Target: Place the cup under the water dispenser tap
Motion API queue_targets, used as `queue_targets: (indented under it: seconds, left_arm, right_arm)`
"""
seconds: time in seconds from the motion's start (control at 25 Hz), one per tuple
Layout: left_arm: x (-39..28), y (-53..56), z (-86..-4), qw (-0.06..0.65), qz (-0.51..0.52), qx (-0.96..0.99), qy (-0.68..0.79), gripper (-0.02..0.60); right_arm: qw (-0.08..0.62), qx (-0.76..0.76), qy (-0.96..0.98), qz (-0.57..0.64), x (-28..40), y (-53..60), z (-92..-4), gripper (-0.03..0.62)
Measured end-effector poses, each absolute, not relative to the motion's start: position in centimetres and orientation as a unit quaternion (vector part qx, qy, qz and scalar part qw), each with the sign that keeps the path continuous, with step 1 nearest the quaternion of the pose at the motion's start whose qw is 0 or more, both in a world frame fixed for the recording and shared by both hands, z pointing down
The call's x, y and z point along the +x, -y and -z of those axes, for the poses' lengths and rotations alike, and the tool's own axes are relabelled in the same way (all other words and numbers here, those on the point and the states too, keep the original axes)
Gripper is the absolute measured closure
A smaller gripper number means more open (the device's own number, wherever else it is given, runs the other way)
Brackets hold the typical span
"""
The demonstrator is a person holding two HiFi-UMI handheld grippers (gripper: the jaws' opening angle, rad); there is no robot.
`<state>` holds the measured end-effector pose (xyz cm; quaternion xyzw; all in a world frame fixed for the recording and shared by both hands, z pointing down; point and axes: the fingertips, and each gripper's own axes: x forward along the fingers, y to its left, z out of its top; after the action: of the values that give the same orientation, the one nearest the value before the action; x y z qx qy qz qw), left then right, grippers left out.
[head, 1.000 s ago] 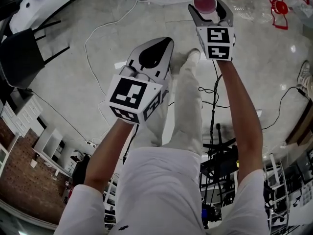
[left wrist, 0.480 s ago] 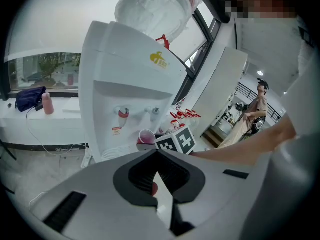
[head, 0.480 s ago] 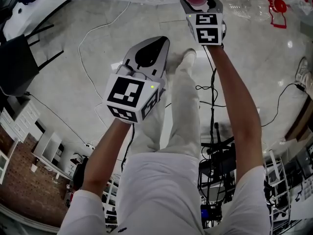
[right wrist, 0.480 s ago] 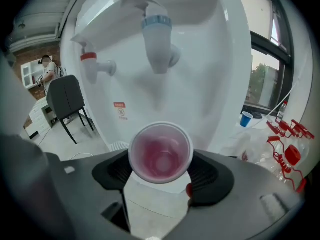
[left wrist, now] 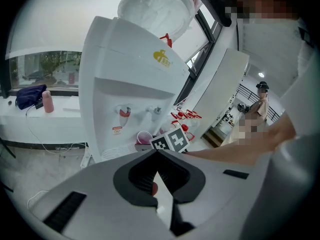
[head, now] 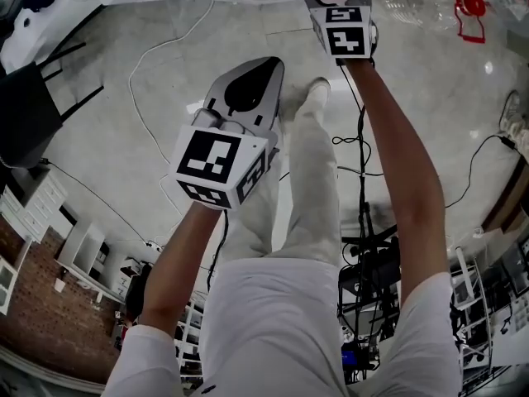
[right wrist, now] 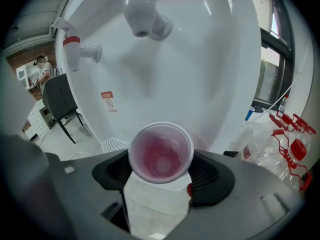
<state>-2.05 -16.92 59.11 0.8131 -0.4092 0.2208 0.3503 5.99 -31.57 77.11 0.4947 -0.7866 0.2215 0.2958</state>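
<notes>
- Our right tongs point(right wrist: 161, 168) are clamped on the pink plastic cup point(right wrist: 160, 153), their wide-set jaws pressing its sides. The cup is upright, mouth up and empty.
- Over the last second this hand has carried the cup down and in toward the water dispenser point(right wrist: 210, 69). In the head view the cup has slid from just short of the dispenser to the very top edge of the picture, close against its white front.
- The cup is now in the dispenser's recess, below its white tap point(right wrist: 145, 15). The dispenser's red tap point(right wrist: 75, 45) is well off to one side.
- We judge the carry nearly over. What remains is to settle the rim squarely under the spout, set the cup down and let go.
- The dispenser's drip grille point(right wrist: 111, 145) shows just beside the cup. We cannot tell whether the cup's base rests on it yet, because the tongs hide the base.
- Our left tongs point(head: 277, 71) hang well back from the dispenser, jaws together and nothing in them. They have barely shifted and seem to have no part in this step.
- The risk, as we see it, is that opening the right tongs before the base is down would drop a light cup that could tip or roll off the dispenser's tray.
</notes>
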Motion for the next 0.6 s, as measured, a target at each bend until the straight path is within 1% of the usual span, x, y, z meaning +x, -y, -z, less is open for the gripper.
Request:
queue_targets:
  seconds: [0.52, 0.6]
  left_arm:
    - [-2.18, 16.60, -58.90, 0.351, -0.220, 0.813, 0.409, 0.582]
    - [-2.22, 16.41, -58.79, 0.350, -0.220, 0.813, 0.409, 0.582]
  right_arm:
    - [0.299, 0.506, 0.776, -0.229, 5.83, 31.76, -77.35, 0.235]
    - [0.299, 0.507, 0.774, -0.235, 5.79, 31.73, -77.54, 0.226]
